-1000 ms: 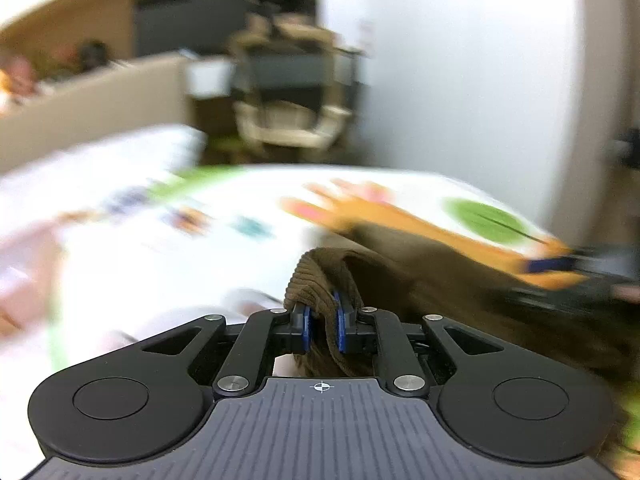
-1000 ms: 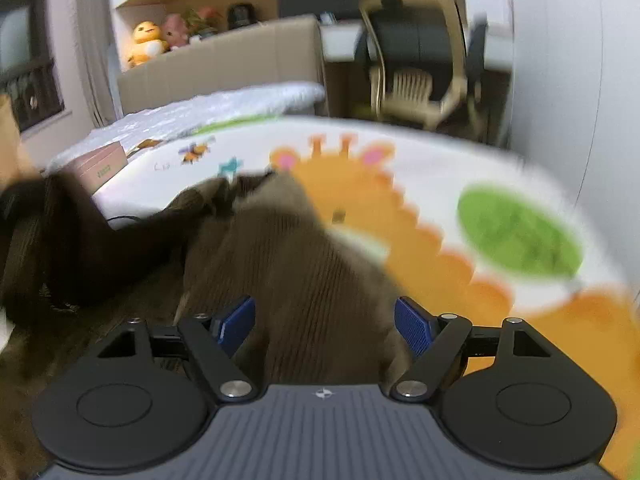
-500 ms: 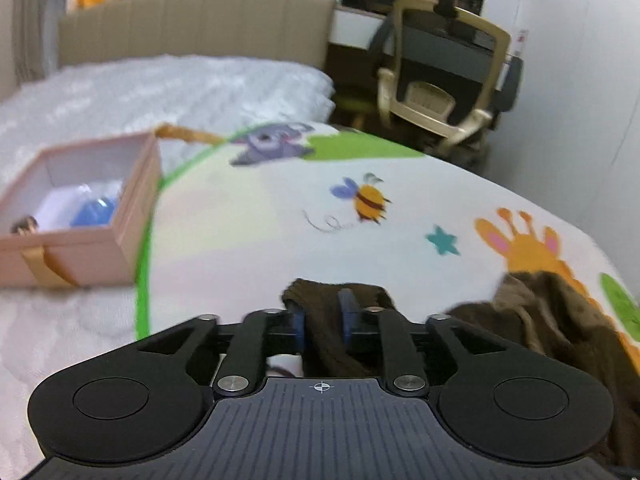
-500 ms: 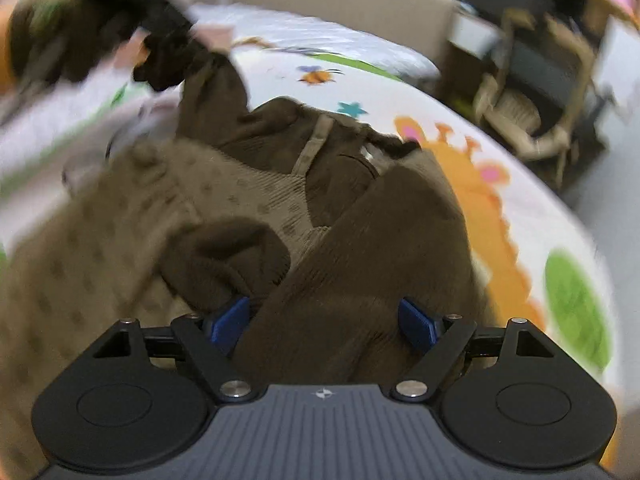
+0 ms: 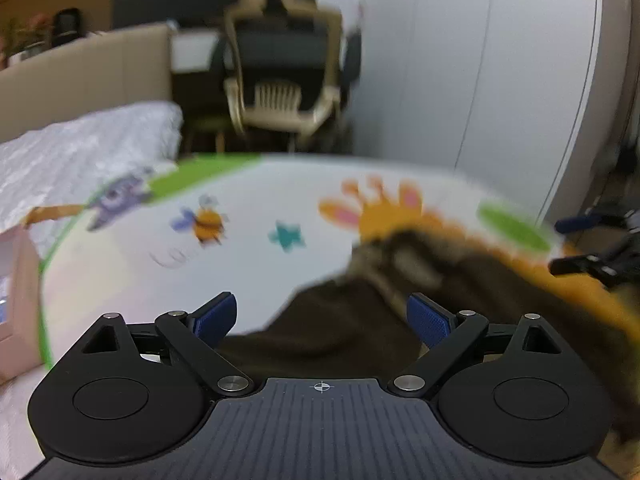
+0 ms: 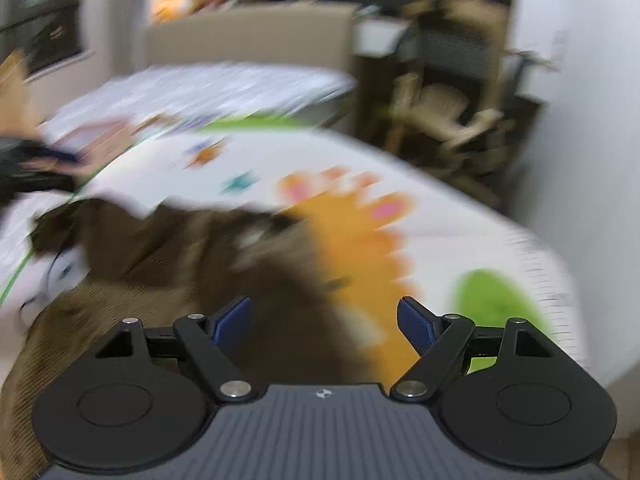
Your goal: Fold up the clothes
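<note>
A white mat (image 5: 260, 280) with cartoon pictures covers the bed, and a plain white wall (image 5: 480, 60) stands on the right. Past the far edge of the mat stands a chair (image 5: 280, 92) with a dark back. A beige headboard (image 5: 84, 72) and a white quilt (image 5: 80, 152) are on the left side. On the mat you can see a bee (image 5: 206, 222), a teal star (image 5: 286, 235), an orange animal (image 6: 352, 248) and a green spot (image 6: 492, 296). A pink box (image 5: 16, 308) sits at the left edge of the mat. The brown clothes (image 5: 400, 312) lie in a blurry heap on the mat, on top of part of the orange animal. The left gripper (image 5: 322, 320) hangs over the near end of the heap. Its jaws are opening wide, with brown cloth lying below the gap, and the pads do not press on it. The right gripper (image 6: 324, 320) has its fingers spread apart too, above the dark cloth, and nothing is pinched. In the left view the right gripper shows at the far right edge, past the heap. In the right view a lighter brown cloth (image 6: 48, 344) lies on the left, next to the dark one.
</note>
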`<control>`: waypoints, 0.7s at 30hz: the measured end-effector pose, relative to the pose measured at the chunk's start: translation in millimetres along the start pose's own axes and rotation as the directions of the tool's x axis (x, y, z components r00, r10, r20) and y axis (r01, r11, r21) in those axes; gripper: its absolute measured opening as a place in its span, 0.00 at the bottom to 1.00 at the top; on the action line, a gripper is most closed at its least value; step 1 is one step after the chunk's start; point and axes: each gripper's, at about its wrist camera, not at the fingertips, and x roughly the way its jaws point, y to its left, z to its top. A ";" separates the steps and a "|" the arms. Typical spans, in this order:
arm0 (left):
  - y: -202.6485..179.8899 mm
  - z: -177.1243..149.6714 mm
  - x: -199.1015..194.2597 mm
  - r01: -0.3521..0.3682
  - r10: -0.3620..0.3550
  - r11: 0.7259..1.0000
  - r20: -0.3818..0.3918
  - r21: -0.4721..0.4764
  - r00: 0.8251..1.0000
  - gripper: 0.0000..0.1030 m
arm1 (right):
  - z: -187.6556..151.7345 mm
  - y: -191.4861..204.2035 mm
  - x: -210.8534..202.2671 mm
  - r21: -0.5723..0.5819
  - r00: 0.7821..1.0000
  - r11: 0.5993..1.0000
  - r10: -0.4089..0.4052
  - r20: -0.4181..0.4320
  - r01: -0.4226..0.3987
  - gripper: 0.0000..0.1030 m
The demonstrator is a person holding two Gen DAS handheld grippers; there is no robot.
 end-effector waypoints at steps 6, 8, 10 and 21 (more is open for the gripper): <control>-14.4 -12.9 87.8 -0.104 0.118 0.991 -0.175 0.086 0.978 0.72 | -22.8 39.3 32.8 -0.339 0.984 0.931 -0.166 -0.066 0.134 0.78; -14.7 -9.6 89.8 -0.079 0.091 0.994 -0.154 0.079 0.984 0.44 | -31.8 35.5 33.0 -0.463 0.943 0.829 -0.330 0.049 0.315 0.77; -18.4 0.6 95.5 -0.163 0.176 0.978 -0.095 0.130 0.980 0.07 | -34.1 23.6 37.4 -0.491 0.893 0.756 -0.436 0.115 0.433 0.77; 18.5 11.6 37.9 -0.019 0.026 0.964 0.025 -0.264 0.999 0.60 | -56.2 -75.5 -58.1 0.323 0.994 0.944 0.096 -0.052 -0.074 0.74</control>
